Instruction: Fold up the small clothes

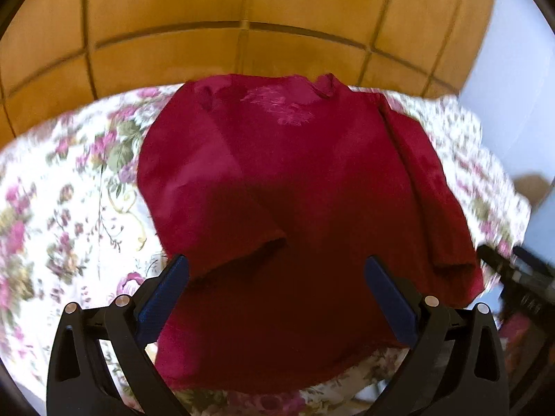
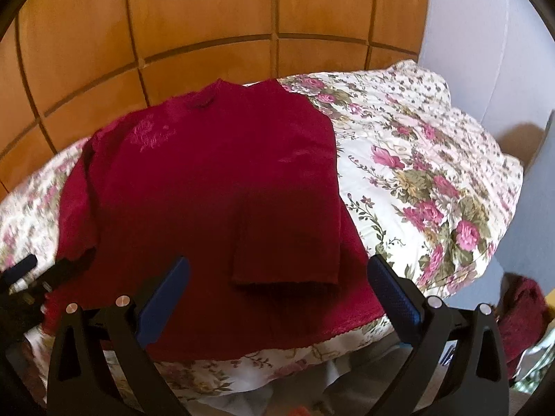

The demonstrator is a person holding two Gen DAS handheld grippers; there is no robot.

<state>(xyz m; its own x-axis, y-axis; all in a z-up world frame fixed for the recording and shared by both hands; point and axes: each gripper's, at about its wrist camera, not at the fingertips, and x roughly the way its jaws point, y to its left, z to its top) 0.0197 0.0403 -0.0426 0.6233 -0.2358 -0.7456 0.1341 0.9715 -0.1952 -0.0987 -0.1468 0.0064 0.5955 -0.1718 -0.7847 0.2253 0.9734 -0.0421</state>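
A small dark red knit sweater (image 1: 277, 180) lies flat on a floral cloth (image 1: 69, 208), neck toward the far side. It also shows in the right wrist view (image 2: 208, 180). One sleeve (image 2: 288, 235) is folded in over the body; another sleeve (image 1: 426, 187) lies along the sweater's right side in the left wrist view. My left gripper (image 1: 275, 287) is open and empty, hovering over the sweater's near hem. My right gripper (image 2: 277, 287) is open and empty over the hem too. The left gripper appears at the left edge of the right wrist view (image 2: 20, 274).
A wooden panelled headboard (image 2: 208, 34) stands behind the floral cloth (image 2: 433, 173). A white wall (image 2: 485, 52) is on the right. More dark red clothing (image 2: 520, 322) lies low on the right beyond the cloth's edge.
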